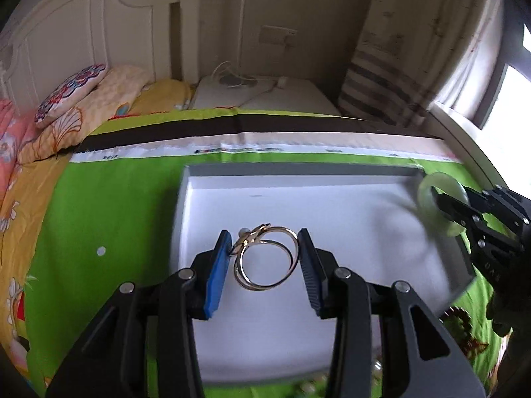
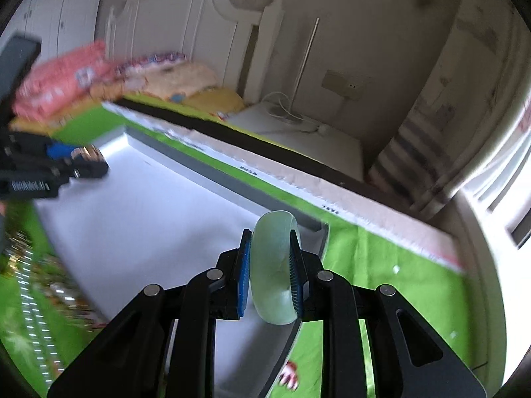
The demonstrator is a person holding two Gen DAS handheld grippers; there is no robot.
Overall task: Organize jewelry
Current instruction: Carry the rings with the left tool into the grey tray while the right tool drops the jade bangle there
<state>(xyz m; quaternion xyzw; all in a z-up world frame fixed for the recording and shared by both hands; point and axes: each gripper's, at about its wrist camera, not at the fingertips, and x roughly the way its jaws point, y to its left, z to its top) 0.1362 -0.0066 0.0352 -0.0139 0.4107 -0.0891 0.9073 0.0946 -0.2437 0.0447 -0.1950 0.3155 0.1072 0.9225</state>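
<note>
My left gripper (image 1: 264,242) is shut on a gold bangle (image 1: 265,258) with a small pearl, held above the white inside of a shallow grey tray (image 1: 298,169). My right gripper (image 2: 269,242) is shut on a pale green jade bangle (image 2: 273,265), held edge-on over the tray's right corner (image 2: 323,232). The right gripper (image 1: 444,202) with the jade bangle (image 1: 428,185) shows at the right of the left wrist view. The left gripper (image 2: 89,162) with the gold bangle (image 2: 88,153) shows at the left of the right wrist view.
The tray sits on a green cloth (image 1: 116,215) spread over a bed. Pillows (image 1: 66,96) lie at the far left by a white headboard (image 1: 83,26). More jewelry (image 2: 36,265) lies blurred on the cloth near the tray's front. A curtain and window (image 1: 497,99) are on the right.
</note>
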